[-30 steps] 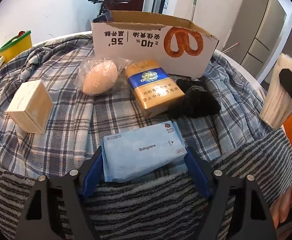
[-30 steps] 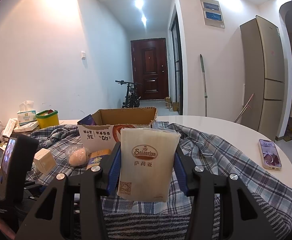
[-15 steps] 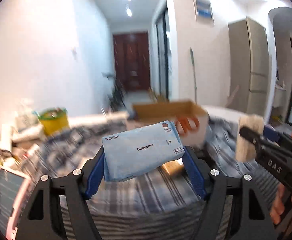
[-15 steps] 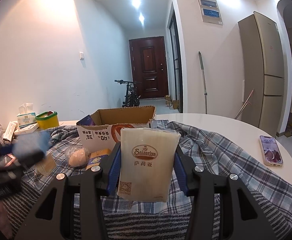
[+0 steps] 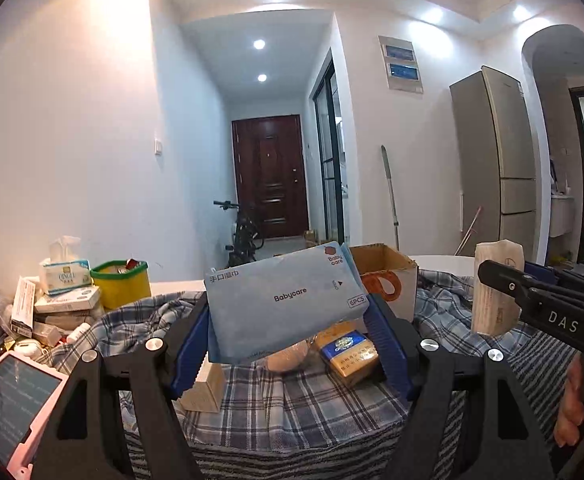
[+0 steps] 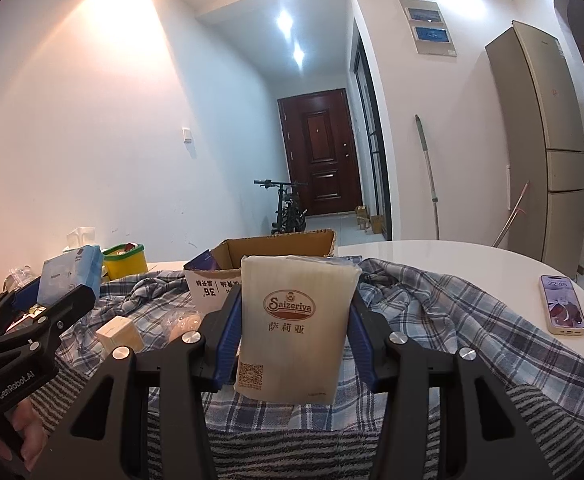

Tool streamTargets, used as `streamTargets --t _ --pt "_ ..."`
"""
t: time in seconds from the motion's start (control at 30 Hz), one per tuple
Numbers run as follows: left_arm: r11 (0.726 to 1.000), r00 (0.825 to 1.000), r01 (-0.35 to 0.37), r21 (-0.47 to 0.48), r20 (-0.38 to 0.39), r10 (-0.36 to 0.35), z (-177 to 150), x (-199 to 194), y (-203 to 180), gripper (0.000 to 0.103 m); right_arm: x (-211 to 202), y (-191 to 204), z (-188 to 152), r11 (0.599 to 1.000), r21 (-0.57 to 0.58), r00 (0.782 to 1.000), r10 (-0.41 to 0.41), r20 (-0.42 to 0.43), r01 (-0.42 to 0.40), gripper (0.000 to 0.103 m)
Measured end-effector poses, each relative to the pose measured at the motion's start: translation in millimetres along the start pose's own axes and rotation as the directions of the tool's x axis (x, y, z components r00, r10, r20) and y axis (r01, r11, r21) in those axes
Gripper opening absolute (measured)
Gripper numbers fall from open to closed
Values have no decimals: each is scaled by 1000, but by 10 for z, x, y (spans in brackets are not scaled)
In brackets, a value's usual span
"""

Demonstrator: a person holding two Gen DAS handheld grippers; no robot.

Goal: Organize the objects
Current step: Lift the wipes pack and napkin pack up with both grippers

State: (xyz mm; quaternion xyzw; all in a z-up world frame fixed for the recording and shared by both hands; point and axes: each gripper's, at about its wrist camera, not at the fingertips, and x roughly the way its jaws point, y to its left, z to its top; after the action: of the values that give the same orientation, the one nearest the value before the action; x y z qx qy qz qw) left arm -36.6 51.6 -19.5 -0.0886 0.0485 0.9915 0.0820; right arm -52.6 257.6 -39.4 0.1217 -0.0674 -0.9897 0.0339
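My left gripper (image 5: pixel 288 344) is shut on a blue Babycare wipes pack (image 5: pixel 284 300) and holds it in the air above the plaid cloth; it also shows in the right wrist view (image 6: pixel 70 276). My right gripper (image 6: pixel 294 340) is shut on a cream Saizeriya napkin pack (image 6: pixel 296 320), held upright; it shows in the left wrist view (image 5: pixel 494 294) at the right. The open cardboard box (image 6: pixel 268 258) stands behind on the table. Below lie a gold-and-blue carton (image 5: pixel 350 356), a bagged egg-shaped item (image 5: pixel 288 358) and a small beige box (image 5: pixel 204 390).
A yellow tub with green rim (image 5: pixel 122 284), tissue boxes (image 5: pixel 66 278) and clutter sit at the left. A pink-cased tablet (image 5: pixel 10 404) lies at the lower left. A phone (image 6: pixel 563 304) lies on the white table (image 6: pixel 452 256) at the right. A fridge (image 6: pixel 548 148) stands beyond.
My left gripper has lifted the wipes pack off the cloth and tilted up from looking down at the table to looking level across the room. The right gripper has hardly moved.
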Motion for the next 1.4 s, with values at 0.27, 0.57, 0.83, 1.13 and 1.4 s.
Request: streamTargets --t 0.27,0.57,0.83,1.13,1.4 --pt "1000 1000 -8 -25 1 8 6 -13 42 76 29 13 -1 1000 -2 1000 -11 -11 11 48" --pt "997 999 -14 -74 -34 11 -3 45 128 76 49 -28 -12 1000 11 999 -22 -24 22 48" --pt "994 999 -23 -108 -33 19 -8 45 201 76 23 -12 -11 999 4 998 -51 -19 52 48" --pt "992 999 20 -128 -47 -26 35 75 230 76 -12 101 3 993 -53 995 -102 -9 102 47" --pt "992 997 78 -96 -15 -80 524 -152 349 76 -312 102 283 995 -99 1000 -18 -10 17 47"
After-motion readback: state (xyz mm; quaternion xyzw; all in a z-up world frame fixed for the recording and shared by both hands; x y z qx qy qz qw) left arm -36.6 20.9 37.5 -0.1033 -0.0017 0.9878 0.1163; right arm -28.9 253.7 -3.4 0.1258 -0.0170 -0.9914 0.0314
